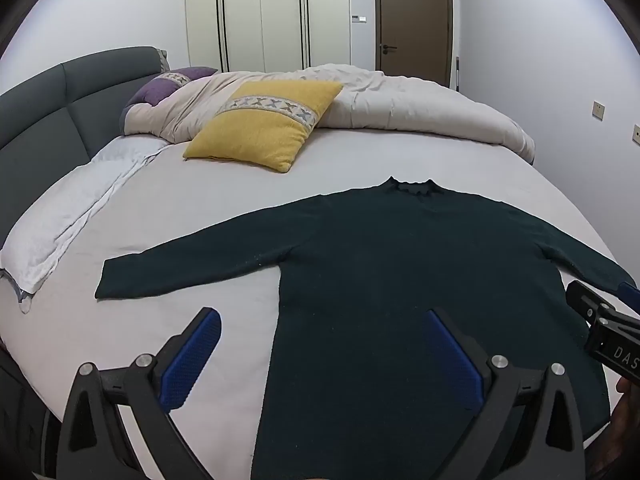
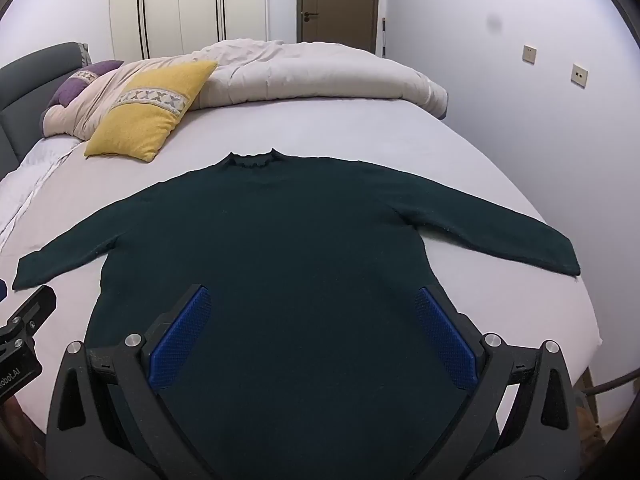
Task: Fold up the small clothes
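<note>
At the far left, a grey upholstered headboard [image 1: 44,120] backs the bed, with a rumpled white pillow [image 1: 68,220] lying below it. Moving right, a yellow square cushion with a patterned band [image 1: 260,124] leans against a bunched beige duvet [image 1: 400,100] at the far side of the pale grey bedsheet [image 1: 200,208].

The dark green long-sleeved knit sweater [image 2: 272,240] lies flat on the sheet near the front edge of the bed, collar pointing away, both sleeves spread out to the sides. Its left sleeve cuff [image 1: 108,280] rests on bare sheet; its right sleeve cuff [image 2: 568,260] lies close to the bed's right edge.

The left gripper [image 1: 320,360] hovers above the sweater's left side seam, its blue-padded tongs spread wide apart and holding nothing. The right gripper [image 2: 316,336] hangs over the lower body of the sweater, tongs likewise wide apart and empty.

The knit looks soft, limp and fairly light, likely to sag and stretch when lifted, though its fuzzy surface should grip well against the pads. A sensible hold is a cuff or shoulder seam, pinching both layers, so each sleeve can be drawn across the body.
</note>
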Demonstrator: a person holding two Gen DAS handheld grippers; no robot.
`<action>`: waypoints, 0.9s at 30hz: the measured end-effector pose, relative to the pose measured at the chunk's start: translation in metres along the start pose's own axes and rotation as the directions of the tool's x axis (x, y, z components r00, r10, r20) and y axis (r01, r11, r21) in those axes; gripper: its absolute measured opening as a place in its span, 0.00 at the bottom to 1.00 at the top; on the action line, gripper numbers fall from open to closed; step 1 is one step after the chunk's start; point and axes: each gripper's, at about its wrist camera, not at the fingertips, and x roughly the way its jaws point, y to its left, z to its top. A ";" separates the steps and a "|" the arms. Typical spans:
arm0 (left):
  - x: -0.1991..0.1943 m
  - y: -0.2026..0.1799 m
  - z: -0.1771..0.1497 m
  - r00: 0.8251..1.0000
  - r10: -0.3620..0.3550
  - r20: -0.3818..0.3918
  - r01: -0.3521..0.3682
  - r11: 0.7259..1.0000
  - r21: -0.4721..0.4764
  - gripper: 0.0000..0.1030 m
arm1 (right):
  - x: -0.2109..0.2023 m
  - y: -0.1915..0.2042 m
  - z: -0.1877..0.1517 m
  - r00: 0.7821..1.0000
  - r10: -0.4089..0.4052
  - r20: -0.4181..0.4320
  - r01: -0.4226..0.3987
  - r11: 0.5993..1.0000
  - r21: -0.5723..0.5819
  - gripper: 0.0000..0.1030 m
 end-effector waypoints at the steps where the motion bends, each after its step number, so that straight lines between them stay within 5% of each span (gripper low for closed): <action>1: 0.001 0.000 0.000 1.000 0.000 0.000 0.000 1.000 0.000 1.00 | 0.000 0.000 0.000 1.000 -0.001 0.000 0.001 1.000 0.000 1.00; 27: 0.000 0.000 -0.001 1.000 -0.002 0.003 0.002 1.000 -0.004 1.00 | -0.002 0.000 0.002 1.000 0.002 0.010 -0.002 1.000 0.000 1.00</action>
